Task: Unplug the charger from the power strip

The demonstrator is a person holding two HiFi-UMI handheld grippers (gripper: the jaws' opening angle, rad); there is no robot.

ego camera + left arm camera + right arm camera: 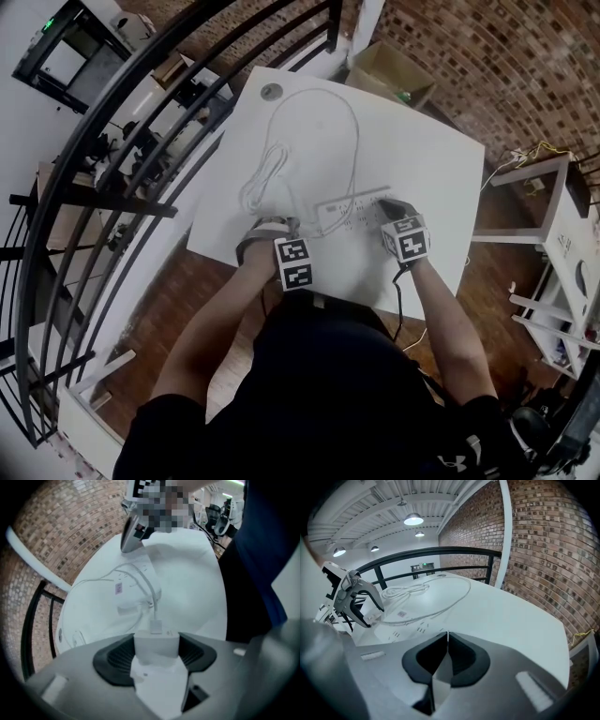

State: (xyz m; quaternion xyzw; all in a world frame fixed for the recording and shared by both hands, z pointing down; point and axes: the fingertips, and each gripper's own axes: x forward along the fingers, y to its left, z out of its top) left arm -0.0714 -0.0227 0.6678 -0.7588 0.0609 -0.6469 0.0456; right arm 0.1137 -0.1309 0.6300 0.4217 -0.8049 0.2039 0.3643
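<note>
From where I stand the charger (155, 644) is a small white plastic block. It sits squarely between the pads of the left gripper (156, 654), which is clamped on its 2 flat sides and points almost straight down over the table (412, 159), just off the left end of the power strip (352, 208). I'd guess it is light and rigid, with a smooth shell that could slip if pinched only at a corner, so the broad sides are the right place to hold it, as now. Its prongs are hidden from me, but it looks to be clear of the strip rather than seated in it. A USB plug (155, 626) sticks out of its far face, and a thin white cable (151, 592) runs off from there. That cable is soft and will drag along, and tugging it instead of the block would likely strain the plug. The right gripper (447, 641) is pinched fully closed with nothing in it, its tips down at the other end of the strip, apparently to pin that light strip flat. The rest of the cable lies in a loose loop and a coil (267, 178) across the table, near enough to snag. Beyond are a black railing (440, 551), a brick wall (543, 550) and a cardboard box (389, 75), all well apart.
</note>
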